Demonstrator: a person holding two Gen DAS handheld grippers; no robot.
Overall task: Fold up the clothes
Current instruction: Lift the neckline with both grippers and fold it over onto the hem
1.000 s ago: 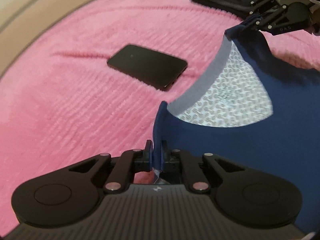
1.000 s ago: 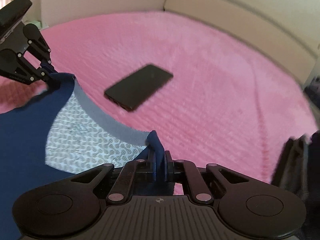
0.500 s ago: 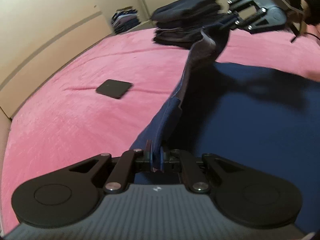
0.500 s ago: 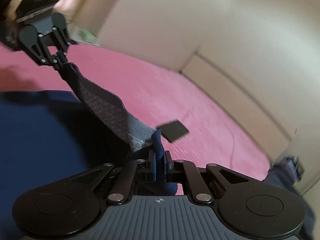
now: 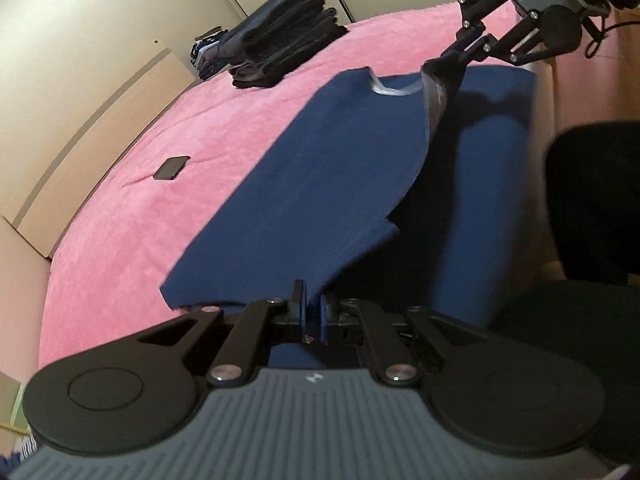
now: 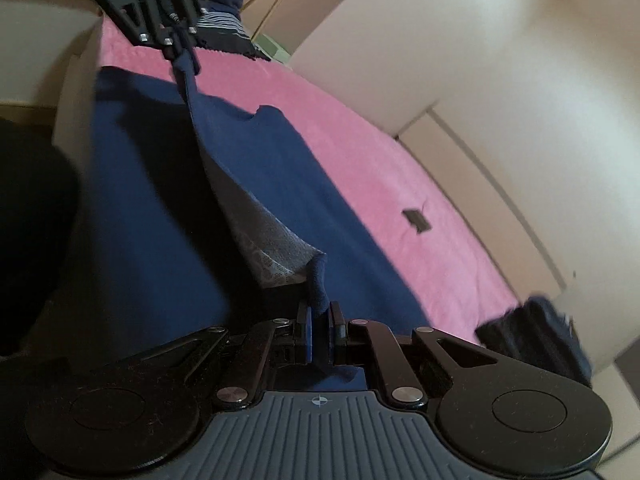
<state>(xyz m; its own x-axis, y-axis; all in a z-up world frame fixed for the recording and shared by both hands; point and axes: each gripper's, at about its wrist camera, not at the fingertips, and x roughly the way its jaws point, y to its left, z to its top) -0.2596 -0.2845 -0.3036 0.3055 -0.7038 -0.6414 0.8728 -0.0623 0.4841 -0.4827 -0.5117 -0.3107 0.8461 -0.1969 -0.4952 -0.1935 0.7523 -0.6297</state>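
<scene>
A navy blue T-shirt (image 5: 328, 184) with a grey patterned lining at the collar is held up over the pink bed; it also shows in the right wrist view (image 6: 160, 200). My left gripper (image 5: 311, 308) is shut on one shoulder edge of the shirt. My right gripper (image 6: 320, 320) is shut on the other shoulder edge. Each gripper appears in the other's view, the right gripper (image 5: 460, 54) at upper right, the left gripper (image 6: 182, 56) at upper left. The fabric stretches taut between them and its lower part drapes over the bed edge.
A stack of folded dark clothes (image 5: 276, 48) sits at the far side of the pink bedspread (image 5: 120, 240); it shows blurred in the right wrist view (image 6: 536, 344). A black phone (image 5: 171, 168) lies on the bed. A cream headboard and wall bound the bed.
Both grippers have lifted and pulled back with the shirt. The phone and bed now look farther away. The shirt hangs stretched between them instead of lying near the phone.
</scene>
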